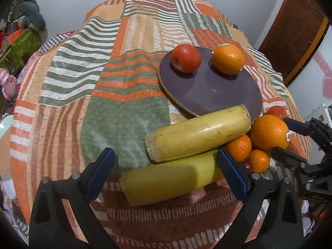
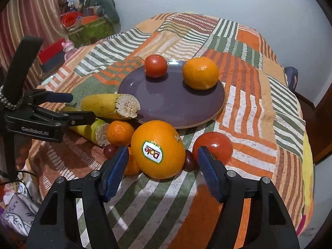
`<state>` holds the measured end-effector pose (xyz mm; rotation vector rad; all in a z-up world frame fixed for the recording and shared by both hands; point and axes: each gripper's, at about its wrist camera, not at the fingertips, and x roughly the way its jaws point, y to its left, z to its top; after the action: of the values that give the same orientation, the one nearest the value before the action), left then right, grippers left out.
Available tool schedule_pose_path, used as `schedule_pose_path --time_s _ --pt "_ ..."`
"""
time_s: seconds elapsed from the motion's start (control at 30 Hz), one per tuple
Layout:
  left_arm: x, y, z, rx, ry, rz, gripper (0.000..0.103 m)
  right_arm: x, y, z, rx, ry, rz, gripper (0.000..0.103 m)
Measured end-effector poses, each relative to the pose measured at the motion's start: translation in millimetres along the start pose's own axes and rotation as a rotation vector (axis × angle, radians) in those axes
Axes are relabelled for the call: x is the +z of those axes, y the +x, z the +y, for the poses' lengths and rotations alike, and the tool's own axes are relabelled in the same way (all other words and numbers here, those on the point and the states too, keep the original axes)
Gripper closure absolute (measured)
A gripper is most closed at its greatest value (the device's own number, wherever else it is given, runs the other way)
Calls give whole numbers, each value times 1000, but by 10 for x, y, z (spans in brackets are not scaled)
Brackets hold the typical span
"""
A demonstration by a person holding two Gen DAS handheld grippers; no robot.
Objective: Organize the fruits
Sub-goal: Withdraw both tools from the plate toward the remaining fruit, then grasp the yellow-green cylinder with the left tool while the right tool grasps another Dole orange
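A purple plate (image 1: 215, 91) (image 2: 172, 103) holds a red apple (image 1: 185, 57) (image 2: 155, 65) and an orange (image 1: 228, 59) (image 2: 200, 73). Two banana pieces (image 1: 199, 133) (image 1: 168, 180) lie stacked in front of the plate. My left gripper (image 1: 166, 164) is open, its jaws on either side of the lower banana piece. My right gripper (image 2: 162, 164) is open, its jaws on either side of a large Dole orange (image 2: 158, 149) (image 1: 269, 131). Small mandarins (image 2: 120, 132) (image 1: 238, 147), dark grapes (image 2: 110, 151) and another red apple (image 2: 213, 149) lie around it.
A striped patchwork cloth (image 1: 103, 83) (image 2: 259, 103) covers the round table. Boxes and clutter (image 2: 89, 27) stand beyond its far left edge, and a wooden door (image 1: 296, 27) is at the right. The left gripper shows in the right wrist view (image 2: 81, 108).
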<state>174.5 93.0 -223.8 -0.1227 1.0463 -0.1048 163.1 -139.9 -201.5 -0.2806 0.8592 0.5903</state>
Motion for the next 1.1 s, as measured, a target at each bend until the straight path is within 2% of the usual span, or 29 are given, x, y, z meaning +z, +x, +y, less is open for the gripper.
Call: schedule_pose_path --time_s 0.13,0.2,0.43,0.6,0.73,0.9,1.1 --pt "16 59 26 -62 -15 19 3 7 27 32 2 -18 -4 40" --pt "21 102 19 -94 -21 37 2 18 34 25 26 -9 1 49" --pt "-48 34 -95 -74 47 36 1 3 -6 42 26 -1 -5 50" --pt "-242 -50 -237 -56 124 63 2 -30 -133 24 33 11 -25 50" --pt "-385 -180 -357 -62 160 66 9 -90 -240 -35 29 36 -40 50" --pt "-445 -333 -378 -90 157 60 20 -214 -346 -164 12 77 -39 50" --pt "-324 -184 -429 -63 174 83 36 -337 -440 -280 15 123 -30 50"
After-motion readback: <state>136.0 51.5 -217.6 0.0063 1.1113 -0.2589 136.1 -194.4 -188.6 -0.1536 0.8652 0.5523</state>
